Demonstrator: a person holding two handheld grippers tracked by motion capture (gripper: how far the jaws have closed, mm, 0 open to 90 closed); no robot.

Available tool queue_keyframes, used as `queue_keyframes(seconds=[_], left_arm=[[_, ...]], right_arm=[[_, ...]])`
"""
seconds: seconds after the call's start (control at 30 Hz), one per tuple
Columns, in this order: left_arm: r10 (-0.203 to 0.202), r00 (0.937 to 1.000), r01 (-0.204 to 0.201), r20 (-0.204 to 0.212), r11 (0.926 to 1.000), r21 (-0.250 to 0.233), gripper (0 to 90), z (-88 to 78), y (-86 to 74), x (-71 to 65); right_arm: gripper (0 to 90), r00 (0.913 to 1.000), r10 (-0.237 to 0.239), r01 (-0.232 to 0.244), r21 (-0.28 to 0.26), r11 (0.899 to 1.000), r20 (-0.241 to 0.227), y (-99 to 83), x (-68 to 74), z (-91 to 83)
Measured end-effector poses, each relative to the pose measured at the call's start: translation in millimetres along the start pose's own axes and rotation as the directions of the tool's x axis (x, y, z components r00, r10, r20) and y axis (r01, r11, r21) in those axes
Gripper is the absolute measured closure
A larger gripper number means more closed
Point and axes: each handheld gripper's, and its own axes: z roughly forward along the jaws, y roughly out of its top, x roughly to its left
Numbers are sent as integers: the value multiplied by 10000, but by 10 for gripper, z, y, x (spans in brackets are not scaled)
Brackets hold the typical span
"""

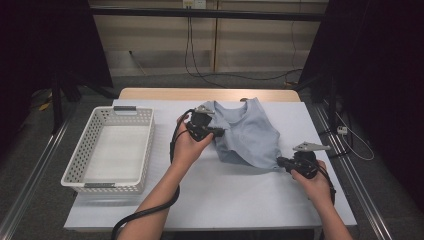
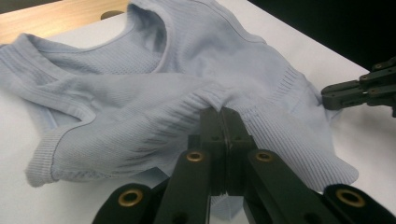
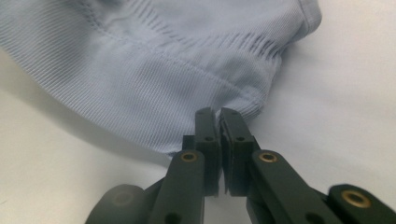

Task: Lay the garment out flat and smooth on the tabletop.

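A pale blue ribbed tank top (image 1: 247,132) lies crumpled on the white table cover. My left gripper (image 1: 218,132) holds it at its left side; in the left gripper view the black jaws are shut on a pinched fold of the tank top (image 2: 154,93), gripper (image 2: 221,111). My right gripper (image 1: 281,162) is at the garment's lower right corner. In the right gripper view its jaws (image 3: 218,113) are pressed together on the hem of the tank top (image 3: 154,70). The right gripper (image 2: 327,98) is also seen from the left gripper view at the far right.
A white perforated plastic basket (image 1: 145,150) stands on the left part of the table with nothing in it. The white cover (image 1: 225,195) ends near the wooden table edge (image 1: 200,93) at the back. Cables trail from both grippers toward the front edge.
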Motion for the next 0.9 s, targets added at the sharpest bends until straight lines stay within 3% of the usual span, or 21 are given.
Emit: queue_keyframes(seconds=[0.17, 0.7, 0.8, 0.9], left_arm=[[48, 10000, -48, 34, 10000, 14, 900, 40, 32, -17], [309, 9993, -311, 203, 9995, 66, 898, 316, -65, -76], [336, 9992, -339, 200, 9994, 122, 897, 342, -84, -73], [351, 9992, -353, 215, 9993, 99, 896, 353, -92, -86]], right_arm=[[871, 9984, 392, -400, -177, 9990, -403, -48, -59, -100], [862, 9996, -70, 72, 80, 9999, -289, -69, -2, -42], [820, 9996, -181, 181, 7, 9998, -209, -59, 16, -49], [713, 9998, -190, 187, -320, 9993, -102, -25, 36, -75]])
